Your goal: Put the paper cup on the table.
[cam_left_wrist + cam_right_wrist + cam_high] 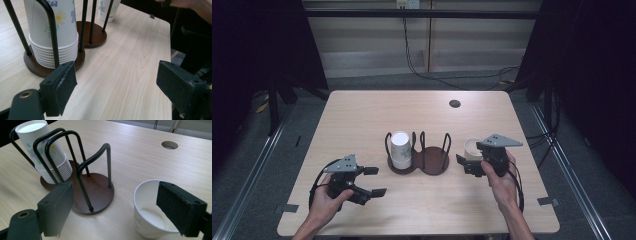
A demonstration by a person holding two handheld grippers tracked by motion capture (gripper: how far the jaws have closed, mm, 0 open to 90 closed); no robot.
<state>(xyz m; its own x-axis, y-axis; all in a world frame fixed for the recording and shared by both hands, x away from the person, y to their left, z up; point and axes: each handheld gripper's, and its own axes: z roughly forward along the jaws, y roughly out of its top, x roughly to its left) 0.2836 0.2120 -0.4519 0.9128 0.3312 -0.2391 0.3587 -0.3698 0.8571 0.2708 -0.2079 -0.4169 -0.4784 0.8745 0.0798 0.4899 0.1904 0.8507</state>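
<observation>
Left gripper (373, 181): held in the left hand (328, 196) at the table's 7 o'clock area; jaws spread wide, nothing between them. In the left gripper view the jaws frame bare wood, with the rack at 11 o'clock.
Table (362, 115): light wood top with a round cable hole (455, 103) at 1 o'clock.
Rack (418, 161): dark wooden base of two joined discs at table centre, with black wire hoops upright over each disc.
Cup stack (401, 149): nested paper cups, upside down, floral print, seated on the rack's 9 o'clock disc inside its hoops. The 3 o'clock disc is bare.
Single cup (472, 147): upright, mouth up, on the table just at 3 o'clock of the rack, apart from it.
Right gripper (465, 166): held in the right hand (501, 176) at 4 o'clock; released, jaws wide. In the right gripper view one jaw overlaps the single cup's (150, 210) rim; contact cannot be told.
</observation>
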